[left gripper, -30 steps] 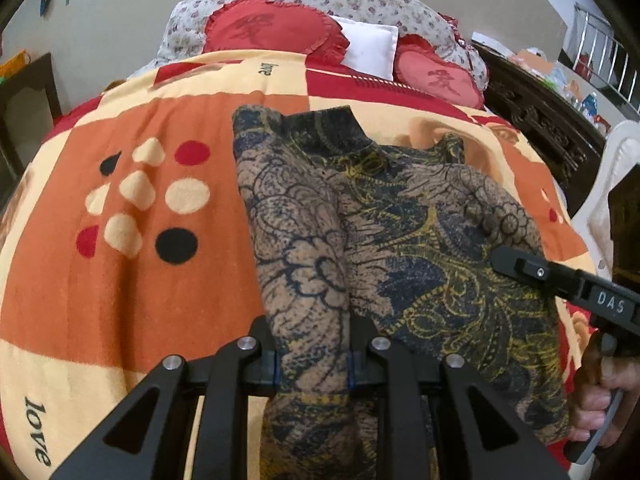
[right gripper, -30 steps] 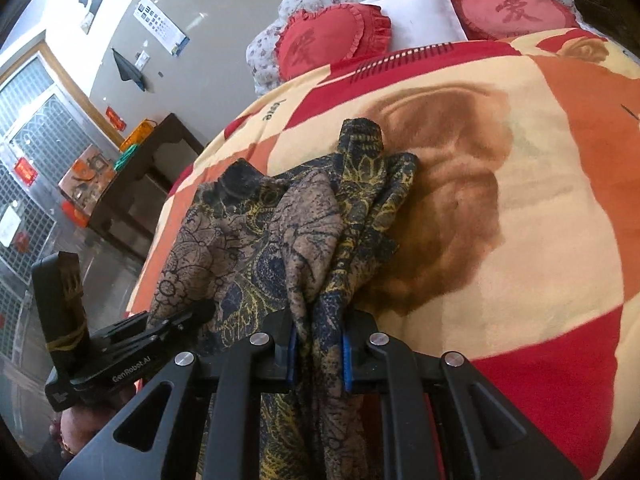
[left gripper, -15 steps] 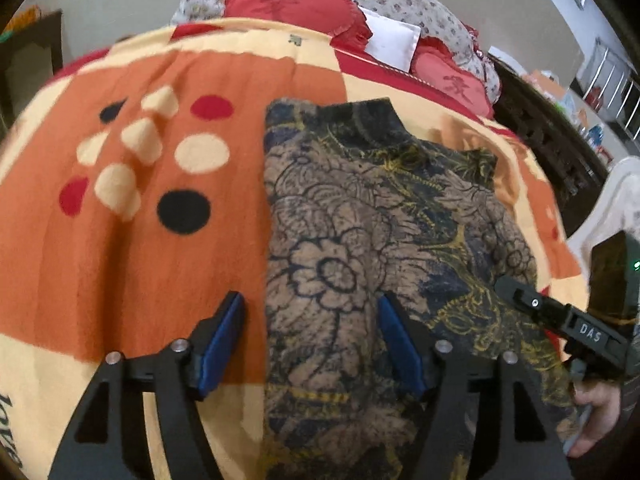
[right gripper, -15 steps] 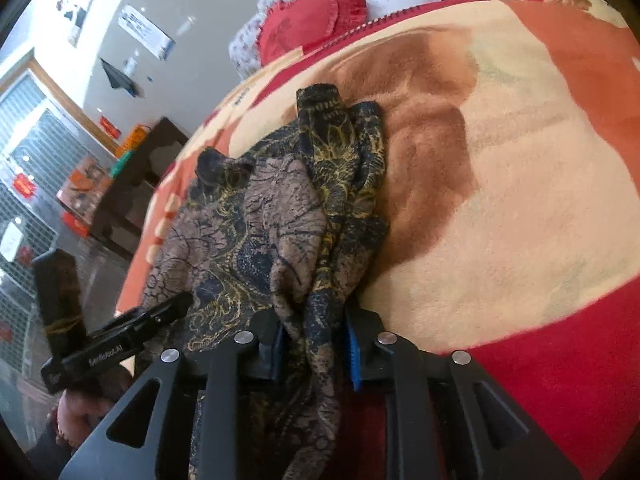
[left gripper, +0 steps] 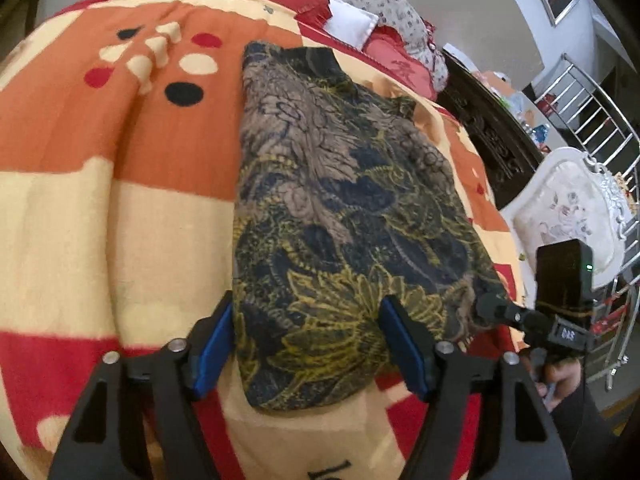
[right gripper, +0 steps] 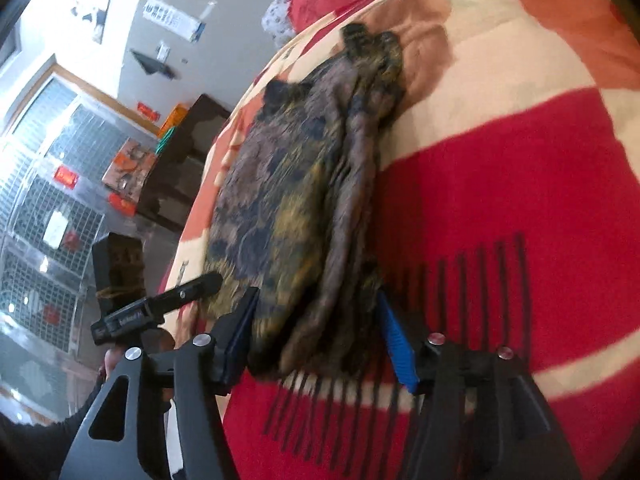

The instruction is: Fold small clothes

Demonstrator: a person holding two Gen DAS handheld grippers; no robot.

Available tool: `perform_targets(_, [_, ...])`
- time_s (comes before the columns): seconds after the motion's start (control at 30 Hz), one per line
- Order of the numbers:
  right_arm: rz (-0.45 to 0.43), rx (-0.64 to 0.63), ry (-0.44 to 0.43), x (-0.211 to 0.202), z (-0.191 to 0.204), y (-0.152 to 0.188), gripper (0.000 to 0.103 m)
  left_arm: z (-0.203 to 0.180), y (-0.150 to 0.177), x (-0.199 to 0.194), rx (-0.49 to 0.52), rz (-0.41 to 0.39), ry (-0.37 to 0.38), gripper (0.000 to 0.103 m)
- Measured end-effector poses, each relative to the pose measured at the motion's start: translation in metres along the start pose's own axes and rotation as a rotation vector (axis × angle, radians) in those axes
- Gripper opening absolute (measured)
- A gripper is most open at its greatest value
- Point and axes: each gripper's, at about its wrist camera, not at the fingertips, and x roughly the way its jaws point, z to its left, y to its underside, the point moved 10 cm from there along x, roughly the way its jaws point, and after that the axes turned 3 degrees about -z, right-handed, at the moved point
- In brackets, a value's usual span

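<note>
Bed blanket carries the garment; my left tool and right tool have just spread, garment between, unpinched (lift clear before regripping).

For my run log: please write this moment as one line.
stage: fold released | left gripper: open, fingers beside patterned garment | right gripper: open, just opened | garment: lying on blanket

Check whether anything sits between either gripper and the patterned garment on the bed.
Nothing visible does. The patterned garment lies between the open jaws of the left gripper and the right gripper, flat on the blanket.
</note>
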Motion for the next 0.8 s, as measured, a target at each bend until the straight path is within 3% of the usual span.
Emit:
perform_targets(0.03, [0.013, -0.03, 0.008, 0.004, 0.003, 0.0, 0.061, 0.002, -0.002, -0.001, -0.013, -0.008, -0.011, 0.055])
perform_targets(0.07, [0.017, -0.035, 0.019, 0.005, 0.002, 0.0, 0.044, 0.004, -0.004, -0.001, -0.043, -0.015, -0.008, 0.04])
perform_targets(0.1, [0.023, -0.013, 0.018, 0.007, -0.001, -0.001, 0.033, 0.004, -0.004, -0.003, -0.081, -0.016, 0.017, 0.034])
perform_targets(0.17, [0.005, 0.028, -0.012, 0.002, 0.002, -0.002, 0.027, 0.004, -0.002, -0.011, -0.102, -0.024, 0.015, 0.03])
perform_targets(0.27, [-0.012, -0.017, 0.005, -0.013, 0.011, -0.002, 0.023, -0.005, 0.003, -0.02, -0.085, -0.013, 0.008, 0.029])
perform_targets(0.37, [0.033, 0.005, 0.014, -0.016, 0.006, 0.005, 0.023, 0.0, 0.008, -0.011, -0.062, 0.01, -0.013, 0.037])
perform_targets(0.47, [0.072, 0.107, 0.014, -0.009, -0.012, 0.011, 0.028, 0.009, 0.008, -0.008, -0.15, 0.025, 0.035, 0.047])
perform_targets(0.53, [0.063, 0.131, 0.016, -0.018, -0.012, 0.006, 0.028, 0.013, -0.001, -0.016, -0.15, 0.015, -0.007, 0.052])
perform_targets(0.63, [-0.074, 0.065, 0.083, -0.052, 0.001, -0.031, 0.029, 0.007, -0.038, -0.039, -0.059, -0.105, -0.113, 0.058])
perform_targets(0.7, [-0.18, -0.018, 0.205, -0.068, 0.013, -0.066, 0.029, -0.01, -0.07, -0.045, -0.007, -0.189, -0.131, 0.072])
perform_targets(0.73, [-0.231, -0.063, 0.268, -0.069, 0.023, -0.086, 0.029, -0.019, -0.085, -0.045, 0.005, -0.223, -0.135, 0.074])
perform_targets(0.8, [-0.284, -0.132, 0.322, -0.06, 0.041, -0.112, 0.029, -0.037, -0.12, -0.033, 0.05, -0.291, -0.151, 0.08])
